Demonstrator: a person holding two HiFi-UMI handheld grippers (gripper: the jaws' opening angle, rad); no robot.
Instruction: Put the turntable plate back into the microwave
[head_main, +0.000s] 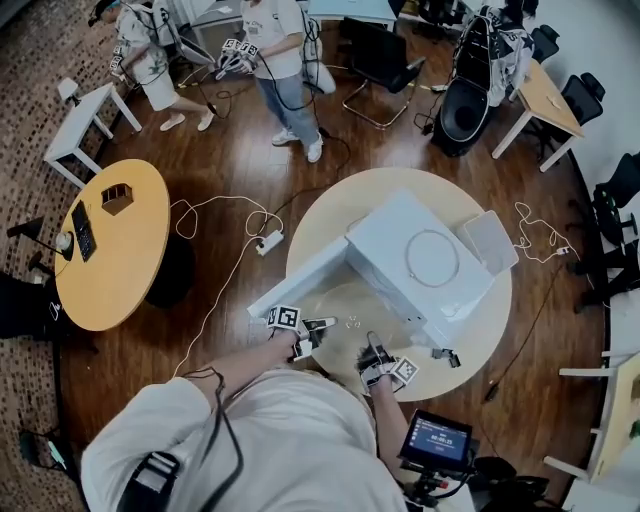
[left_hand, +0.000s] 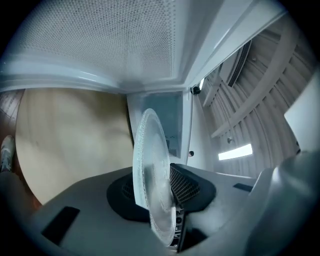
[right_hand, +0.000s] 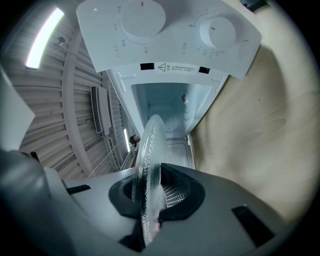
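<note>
The clear glass turntable plate (left_hand: 149, 165) stands on edge between the pads of my left gripper (left_hand: 160, 197), which is shut on its rim. My right gripper (right_hand: 150, 200) is shut on the same plate (right_hand: 149, 160) from the other side. In the head view both grippers, left (head_main: 318, 328) and right (head_main: 372, 350), hold the plate (head_main: 346, 328) just in front of the white microwave (head_main: 420, 260). Its door (head_main: 300, 282) hangs open to the left. The open cavity (right_hand: 167, 107) lies straight ahead, under the dial panel (right_hand: 165, 30).
The microwave sits on a round pale table (head_main: 485, 330) beside a flat white panel (head_main: 488, 240). A small black part (head_main: 446, 356) lies near the table's front edge. Cables and a power strip (head_main: 268, 242) cross the wooden floor. A yellow round table (head_main: 110, 240) stands left; people stand behind.
</note>
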